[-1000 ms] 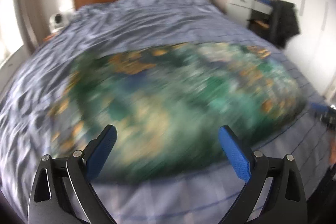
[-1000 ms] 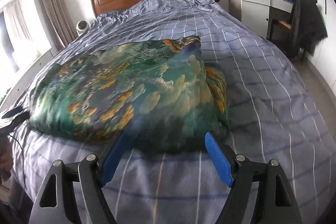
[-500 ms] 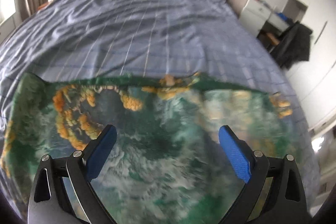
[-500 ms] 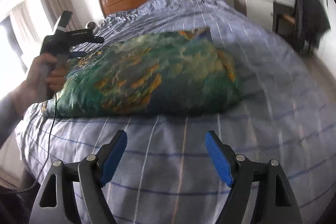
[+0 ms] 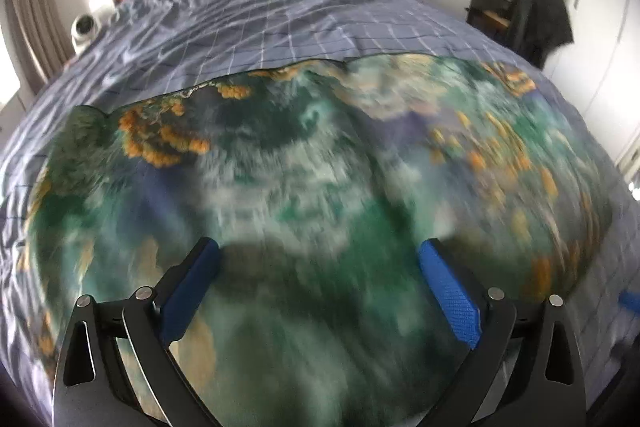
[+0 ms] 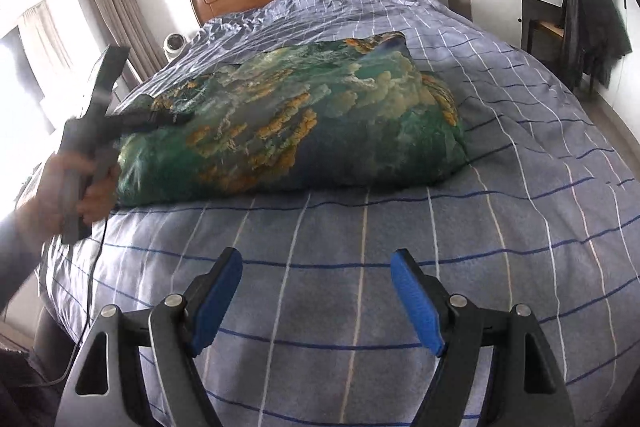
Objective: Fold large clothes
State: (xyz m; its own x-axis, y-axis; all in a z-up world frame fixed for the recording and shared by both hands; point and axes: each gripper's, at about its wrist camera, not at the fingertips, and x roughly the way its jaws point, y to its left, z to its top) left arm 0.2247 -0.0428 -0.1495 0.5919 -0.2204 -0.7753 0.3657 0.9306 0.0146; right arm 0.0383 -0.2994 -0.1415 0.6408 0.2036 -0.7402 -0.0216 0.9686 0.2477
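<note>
Green, orange-patterned folded garment [image 6: 296,123] lies on the blue checked bed [image 6: 400,287]. My left fingers [image 5: 320,259] hover apart over it; right fingers [image 6: 316,275] apart, empty, clear for regrasping.

Left tool [image 5: 318,283]: black frame, blue pads, jaws wide apart, nothing clamped between them, pitched downward toward 12 o'clock; view motion-blurred. Right tool [image 6: 316,297]: same black frame with blue pads, jaws wide apart, empty, pitched downward toward 12 o'clock. In the right wrist view, at 9 o'clock, the person's left hand [image 6: 90,187] wraps the grey handle of the left tool, dark sleeve at 8 o'clock.
</note>
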